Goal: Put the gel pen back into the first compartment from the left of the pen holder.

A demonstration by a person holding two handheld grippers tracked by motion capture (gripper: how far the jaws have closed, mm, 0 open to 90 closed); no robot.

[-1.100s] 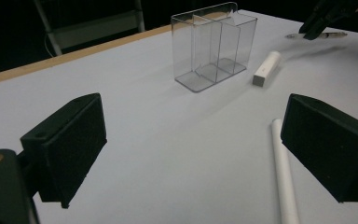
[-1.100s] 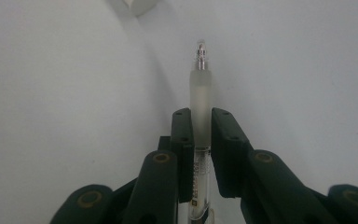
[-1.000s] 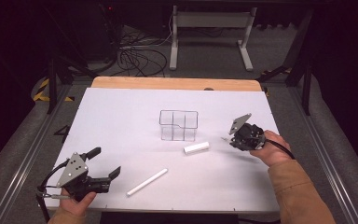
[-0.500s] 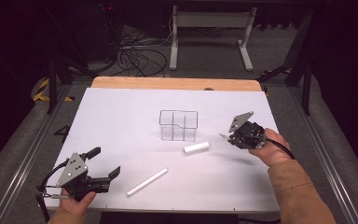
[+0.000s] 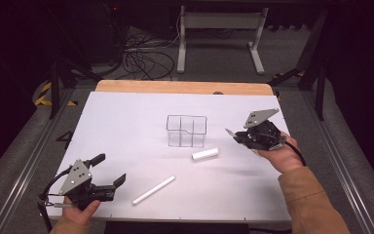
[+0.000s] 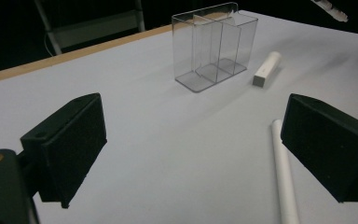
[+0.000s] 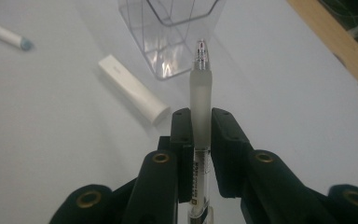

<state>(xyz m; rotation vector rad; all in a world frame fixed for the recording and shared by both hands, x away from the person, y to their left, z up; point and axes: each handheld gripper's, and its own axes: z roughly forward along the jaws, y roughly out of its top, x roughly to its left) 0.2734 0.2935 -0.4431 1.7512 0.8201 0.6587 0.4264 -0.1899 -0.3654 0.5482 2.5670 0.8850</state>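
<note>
A: Right gripper (image 7: 200,122) clamps a pen (image 7: 201,88) mid-barrel, held over the table just right of the clear organizer (image 5: 186,130); tip points forward.
B: Pen probably light, stiff, slick; grip zone suits. Left gripper (image 5: 108,172) hangs open, empty.

The high view is looking forward and down over the whole desk (image 5: 126,122). Both gripper views are riding low and close — each facing the clear divided box (image 6: 213,44) from opposite sides, sharing it with the high view.
</note>
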